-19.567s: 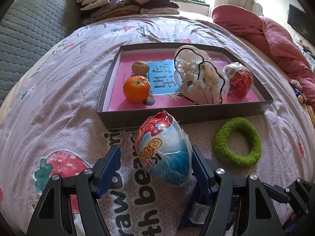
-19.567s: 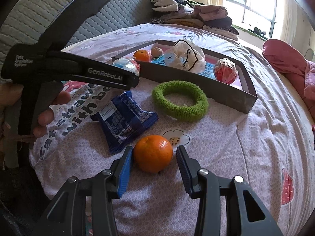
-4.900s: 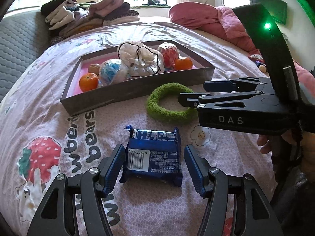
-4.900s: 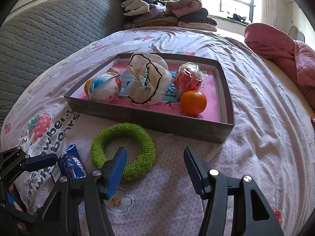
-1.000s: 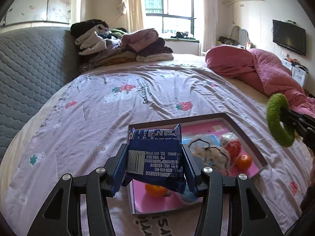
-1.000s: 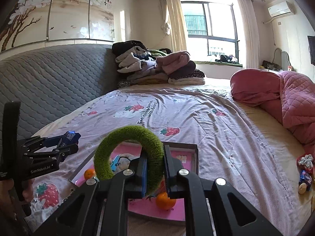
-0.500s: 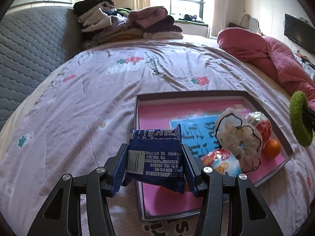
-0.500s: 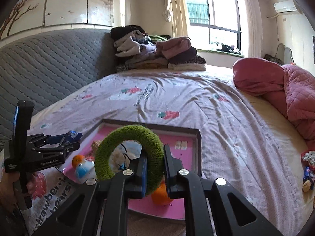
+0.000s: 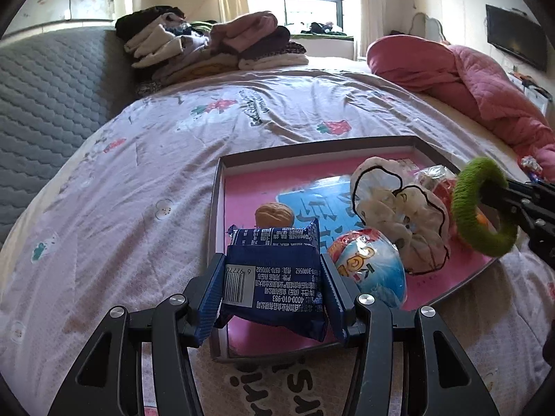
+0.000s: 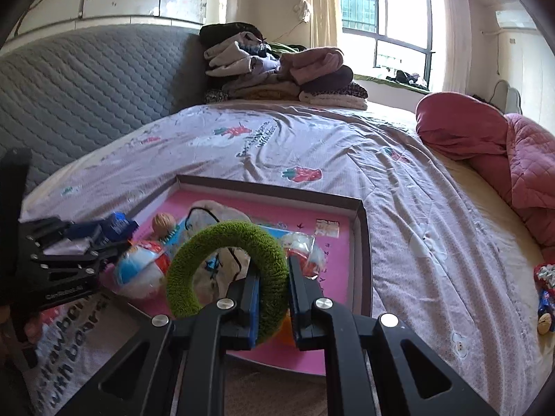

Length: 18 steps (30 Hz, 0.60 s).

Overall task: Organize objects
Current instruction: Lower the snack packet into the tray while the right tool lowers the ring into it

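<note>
My left gripper [image 9: 272,287] is shut on a blue snack packet [image 9: 274,280] and holds it above the near left corner of the shallow box [image 9: 216,187] with a pink floor. My right gripper [image 10: 272,298] is shut on a green fuzzy ring [image 10: 225,239], held over the box's near side [image 10: 364,242]; the ring also shows in the left wrist view [image 9: 484,208]. In the box lie a walnut [image 9: 274,213], a blue and red wrapped egg [image 9: 369,270], a white cloth bundle with black trim [image 9: 399,215] and a red wrapped item [image 10: 305,249].
The box sits on a bed with a pink strawberry-print sheet [image 9: 138,173]. Folded clothes [image 9: 208,45] are piled at the head by a grey quilted headboard [image 9: 41,79]. A pink quilt [image 9: 468,79] lies at the right. Small items [image 10: 544,294] lie at the right bed edge.
Both grippers have moved lower and closer over the box, each keeping its hold. The packet now hangs over the box's near left corner, the ring over its near side.
</note>
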Motion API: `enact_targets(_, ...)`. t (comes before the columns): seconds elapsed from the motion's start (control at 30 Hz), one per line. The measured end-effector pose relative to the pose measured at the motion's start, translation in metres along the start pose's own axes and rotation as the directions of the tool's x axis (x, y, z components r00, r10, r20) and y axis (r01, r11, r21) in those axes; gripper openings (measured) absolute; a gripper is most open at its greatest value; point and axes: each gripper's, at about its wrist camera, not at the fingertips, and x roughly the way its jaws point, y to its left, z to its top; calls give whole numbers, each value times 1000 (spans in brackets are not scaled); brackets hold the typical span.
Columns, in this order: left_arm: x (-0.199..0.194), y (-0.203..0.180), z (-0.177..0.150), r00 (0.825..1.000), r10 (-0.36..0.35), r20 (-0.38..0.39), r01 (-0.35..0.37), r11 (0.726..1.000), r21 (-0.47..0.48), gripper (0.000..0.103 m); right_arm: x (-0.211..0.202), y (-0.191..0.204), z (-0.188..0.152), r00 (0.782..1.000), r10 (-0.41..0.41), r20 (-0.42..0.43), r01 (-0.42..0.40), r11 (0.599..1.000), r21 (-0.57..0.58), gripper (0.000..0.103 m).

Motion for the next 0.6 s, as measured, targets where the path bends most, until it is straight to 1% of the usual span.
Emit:
enact_targets(0.07, -1, -1, -1, 1000, -2, 5, 2, 1000, 1, 54, 3, 5, -3, 1000, -27, 1, 27, 999, -29, 14)
enact_targets(0.17, -1, -3, -2, 1000, 12, 13, -12, 1000, 13, 54, 8, 16, -8, 996, -89, 13, 90, 991, -96, 14)
enact_targets(0.33, -1, -3, -2, 1000, 15, 23, -15, 1000, 15, 54, 15, 30, -16, 990, -140, 22, 142, 973, -180, 14)
enact_targets(0.6, 2, -1, -1, 1000, 14, 23, -14, 1000, 3, 55, 21, 21, -19, 985, -171, 15, 171, 973, -155, 14)
